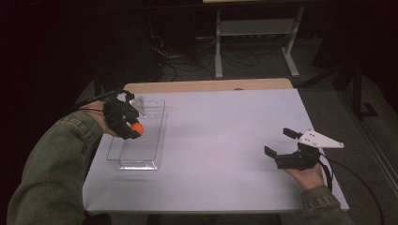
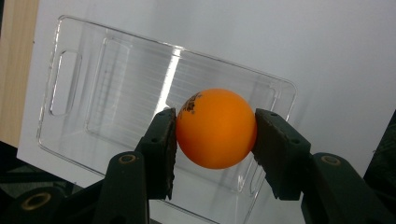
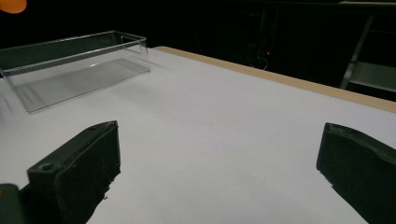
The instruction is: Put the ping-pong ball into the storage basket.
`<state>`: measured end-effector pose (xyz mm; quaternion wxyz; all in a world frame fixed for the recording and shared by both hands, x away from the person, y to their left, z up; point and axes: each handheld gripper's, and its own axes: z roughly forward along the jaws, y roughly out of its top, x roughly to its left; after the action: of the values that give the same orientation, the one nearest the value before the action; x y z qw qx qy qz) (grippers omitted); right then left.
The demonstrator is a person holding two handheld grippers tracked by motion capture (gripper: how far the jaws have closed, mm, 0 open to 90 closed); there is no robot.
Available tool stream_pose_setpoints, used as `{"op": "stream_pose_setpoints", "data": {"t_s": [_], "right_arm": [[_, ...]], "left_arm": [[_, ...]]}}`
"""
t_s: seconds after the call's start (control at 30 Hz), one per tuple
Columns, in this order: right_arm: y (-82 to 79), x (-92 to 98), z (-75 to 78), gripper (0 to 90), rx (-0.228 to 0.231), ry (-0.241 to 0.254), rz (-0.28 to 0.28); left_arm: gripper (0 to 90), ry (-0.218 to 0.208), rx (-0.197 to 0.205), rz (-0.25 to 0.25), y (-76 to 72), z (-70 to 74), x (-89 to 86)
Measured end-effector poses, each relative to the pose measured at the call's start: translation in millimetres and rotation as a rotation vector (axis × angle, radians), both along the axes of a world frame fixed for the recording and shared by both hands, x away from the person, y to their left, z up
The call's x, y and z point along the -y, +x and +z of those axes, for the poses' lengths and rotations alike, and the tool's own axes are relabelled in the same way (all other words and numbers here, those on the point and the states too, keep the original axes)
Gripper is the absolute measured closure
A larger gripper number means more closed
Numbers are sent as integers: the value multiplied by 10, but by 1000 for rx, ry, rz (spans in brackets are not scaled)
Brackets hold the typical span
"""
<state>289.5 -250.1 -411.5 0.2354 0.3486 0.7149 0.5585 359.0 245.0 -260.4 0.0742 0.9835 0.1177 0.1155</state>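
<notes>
The left tool [image 2: 215, 135] grips an orange ball [image 2: 216, 128] between its jaws, above the clear plastic bin [image 2: 70, 84] on the white tabletop [image 1: 225, 140]; the right tool [image 1: 283, 143] sits released, jaws wide apart, well away from both.

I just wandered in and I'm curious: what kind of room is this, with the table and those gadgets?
Probably a lab or workshop set up for recording hand tasks. A white-topped table stands in a dark room, cables trail across the floor beside a metal stand, and a person works a handheld left gripper holding an orange ball.
</notes>
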Motion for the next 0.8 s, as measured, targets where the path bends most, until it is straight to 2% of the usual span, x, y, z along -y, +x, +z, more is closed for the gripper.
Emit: {"op": "stream_pose_setpoints", "data": {"t_s": [0.07,0.8], "right_arm": [[0,2,0,0,-2,0,-1],[-3,4,0,0,-2,-1,1]], "left_arm": [[506,-11,-8,-3,-6,-22,6],[506,-23,-38,-32,3,-209,48]]}}
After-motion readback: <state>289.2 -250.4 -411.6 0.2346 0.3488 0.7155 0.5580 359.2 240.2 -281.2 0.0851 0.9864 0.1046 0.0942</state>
